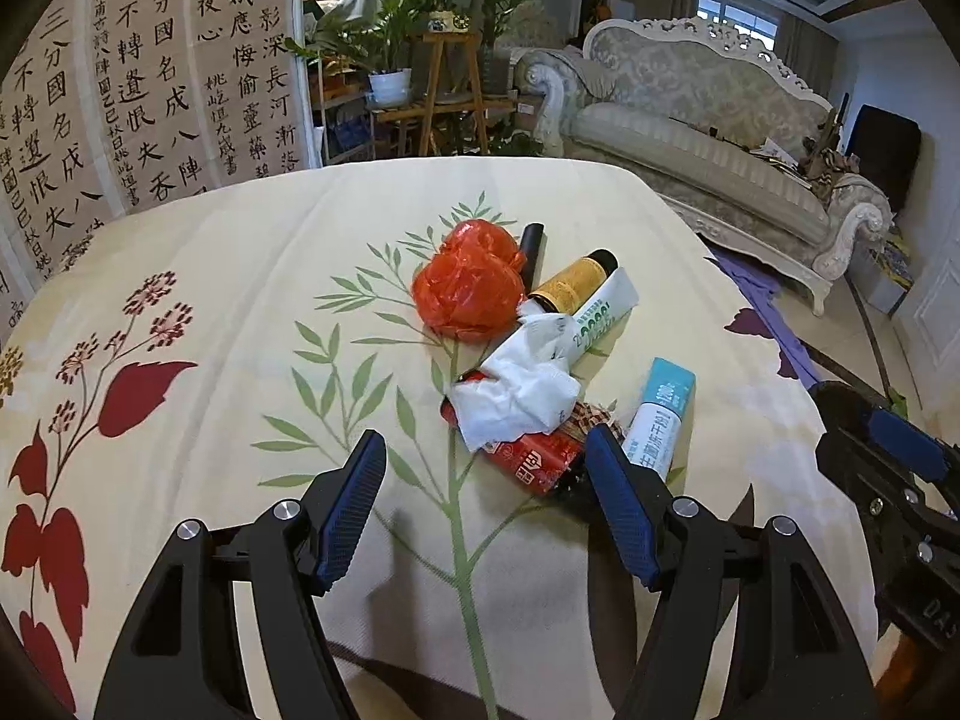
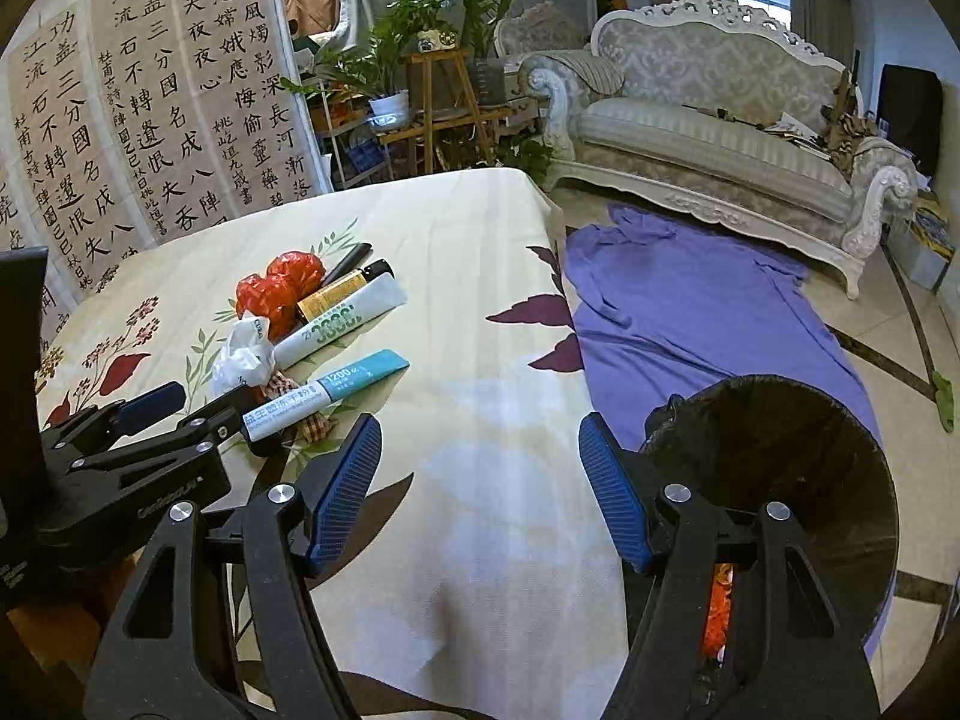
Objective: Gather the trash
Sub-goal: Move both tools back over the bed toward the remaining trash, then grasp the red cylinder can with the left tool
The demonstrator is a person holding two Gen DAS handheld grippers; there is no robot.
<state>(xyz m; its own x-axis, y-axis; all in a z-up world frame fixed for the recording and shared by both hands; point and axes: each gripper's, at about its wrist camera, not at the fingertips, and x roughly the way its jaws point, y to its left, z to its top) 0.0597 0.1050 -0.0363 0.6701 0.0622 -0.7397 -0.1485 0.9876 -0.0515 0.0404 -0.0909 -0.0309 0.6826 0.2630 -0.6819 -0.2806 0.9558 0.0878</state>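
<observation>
My left hand-held gripper (image 1: 486, 510) wide and empty just near of the trash pile, crumpled white tissue (image 1: 516, 399) over a red packet (image 1: 531, 462), red bag (image 1: 465, 285) farther, my right hand-held gripper (image 2: 480, 492) wide, empty, above the counter (image 2: 480, 300), black bin (image 2: 798, 468) on the floor to its right.
</observation>
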